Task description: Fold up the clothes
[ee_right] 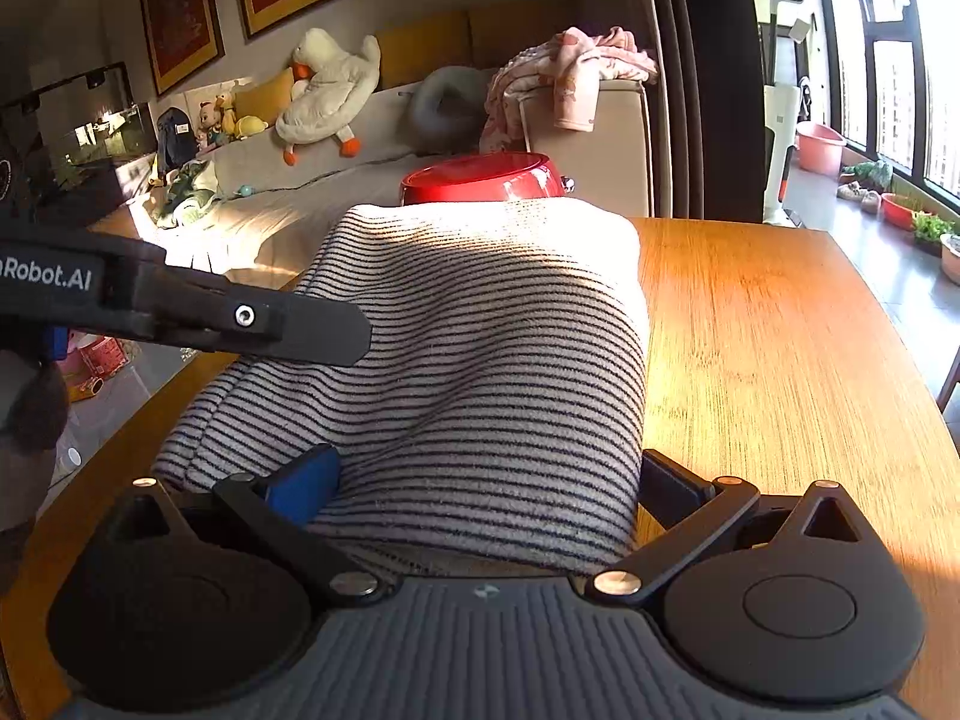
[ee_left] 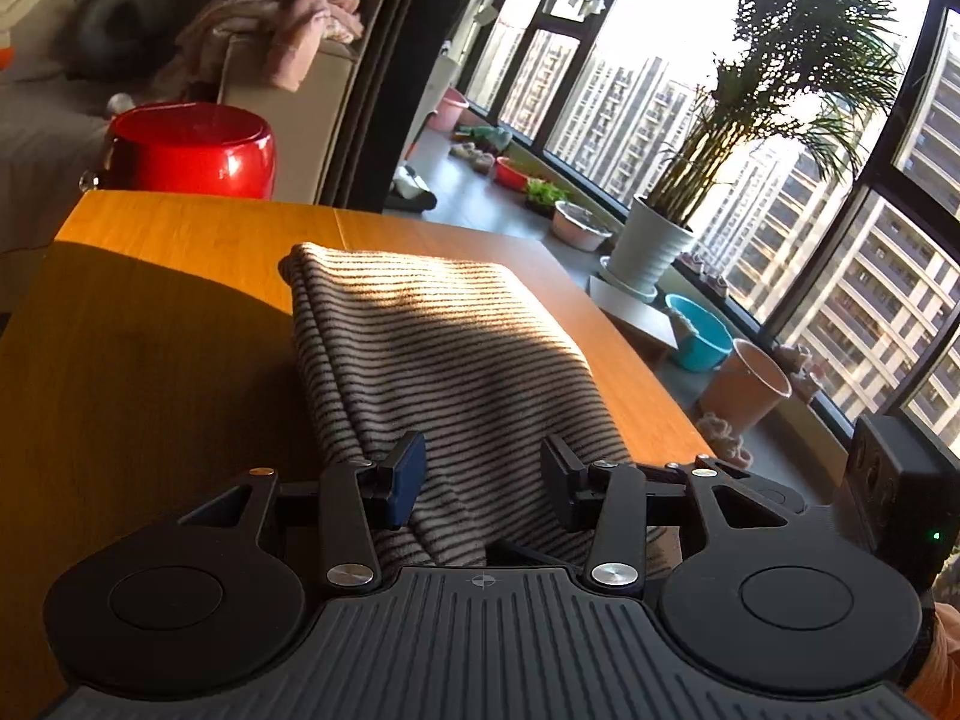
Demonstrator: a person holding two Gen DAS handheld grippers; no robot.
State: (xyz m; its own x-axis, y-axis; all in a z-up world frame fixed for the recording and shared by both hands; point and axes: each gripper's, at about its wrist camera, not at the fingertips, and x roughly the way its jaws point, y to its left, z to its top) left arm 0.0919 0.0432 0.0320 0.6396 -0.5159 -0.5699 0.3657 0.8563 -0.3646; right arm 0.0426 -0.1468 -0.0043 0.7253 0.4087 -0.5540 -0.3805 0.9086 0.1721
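Sunlit living-room furniture surrounds a warm orange wooden table (ee_right: 780, 360), with a beige sofa (ee_right: 618, 138) behind it and tall windows (ee_left: 840, 192) along one side. On the table lies the one garment in play: a cream knitted piece with thin dark stripes (ee_right: 480, 360), already folded into a thick, layered rectangle, its near edge bunched up towards both cameras.

The left gripper (ee_left: 483, 489) stands part open, its two pads either side of the near hem with cloth rising between them; the pads do not appear to press on it. The right gripper (ee_right: 486, 483) is spread as wide as it goes, its fingers flanking the whole width of the folded end, and it has nothing clamped.

What could go wrong, as I judge it: the stack is several layers deep, so a closing pinch may catch only the top layer and peel the fold open when lifted. The bunched near edge could also snag on a pad as either tool draws away, dragging the stack askew. With both tools crowded at the same end, they might knock together.

Counted: one striped garment on the table, two grippers, one glossy red round stool (ee_right: 486, 180) beyond the table's far edge, one heap of pink clothes (ee_right: 570, 72) on the sofa arm, one white plush goose (ee_right: 330, 90).
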